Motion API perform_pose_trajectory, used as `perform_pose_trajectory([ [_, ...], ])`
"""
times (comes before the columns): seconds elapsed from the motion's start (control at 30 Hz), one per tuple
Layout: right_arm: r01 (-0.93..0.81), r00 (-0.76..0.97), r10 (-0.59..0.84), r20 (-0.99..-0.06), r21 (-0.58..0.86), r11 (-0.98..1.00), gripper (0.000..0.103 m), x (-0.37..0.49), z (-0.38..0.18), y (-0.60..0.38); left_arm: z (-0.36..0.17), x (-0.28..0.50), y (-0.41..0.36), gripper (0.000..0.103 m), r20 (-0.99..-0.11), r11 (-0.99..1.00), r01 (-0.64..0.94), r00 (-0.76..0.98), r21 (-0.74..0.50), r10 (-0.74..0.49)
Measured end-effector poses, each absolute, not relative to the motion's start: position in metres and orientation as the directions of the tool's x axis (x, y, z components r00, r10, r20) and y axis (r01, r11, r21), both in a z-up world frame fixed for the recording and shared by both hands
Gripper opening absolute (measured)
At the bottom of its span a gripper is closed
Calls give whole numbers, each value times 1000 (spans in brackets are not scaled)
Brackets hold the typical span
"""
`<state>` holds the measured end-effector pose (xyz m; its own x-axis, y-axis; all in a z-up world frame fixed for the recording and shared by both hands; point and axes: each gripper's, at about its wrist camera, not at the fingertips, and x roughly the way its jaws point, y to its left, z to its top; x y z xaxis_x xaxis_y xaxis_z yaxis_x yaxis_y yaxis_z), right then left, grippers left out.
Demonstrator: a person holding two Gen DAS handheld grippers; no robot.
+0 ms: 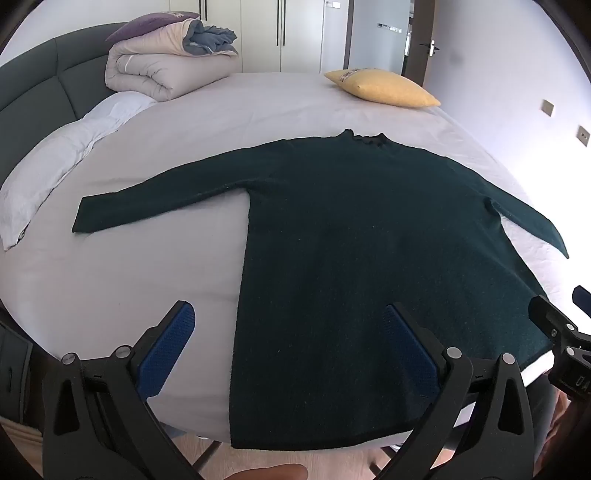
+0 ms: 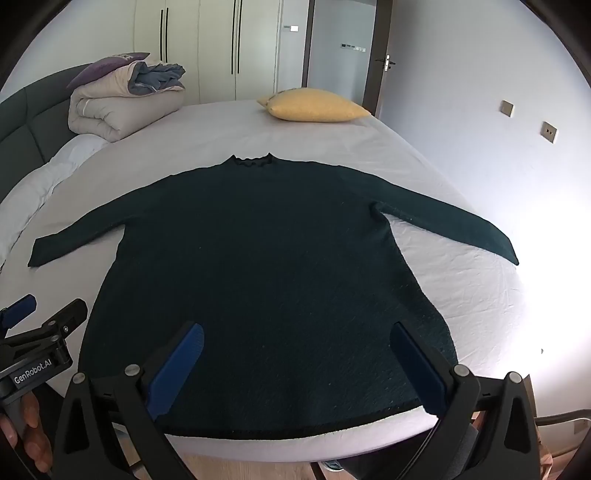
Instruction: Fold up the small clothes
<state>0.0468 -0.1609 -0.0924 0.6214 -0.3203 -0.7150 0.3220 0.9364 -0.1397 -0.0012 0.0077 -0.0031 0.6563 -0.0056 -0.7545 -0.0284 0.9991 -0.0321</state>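
1. Sweater is the thing being folded: dark green, long-sleeved, spread flat on the bed and filling the middle of both frames, with its hem hanging just over the near edge of the mattress at the bottom.

2. Nearest the lens, the left gripper sits at the bottom of the left wrist view with its blue-padded jaws spread wide and nothing between them. One finger is over bare sheet and the other over the sweater's lower left part.

3. Same deal for the right gripper: jaws wide apart, nothing pinched, both fingers over the hem area at the bottom of the right wrist view. Can't tell if either tool actually touches the fabric.

4. Each tool also pokes into the other's view, left one at the lower left edge of the right wrist frame, right one at the lower right edge of the left wrist frame.

5. Mid frame, both sleeves lie stretched out sideways on the sheet, and the collar points up toward the top of the frame.

6. Further back, a yellow pillow sits above the collar, well apart from it.

7. Upper left has a rolled beige duvet with a purple cushion and blue cloth on top, next to the dark headboard.

8. Farthest back: pale wardrobe doors.
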Motion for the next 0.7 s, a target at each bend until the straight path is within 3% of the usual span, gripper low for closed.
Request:
perform_pose_trajectory([
  [0.7, 318, 617, -324, -717, -149, 936, 103, 47, -97, -158, -12, -2, 3, 103, -757, 999, -30, 654, -31, -4],
])
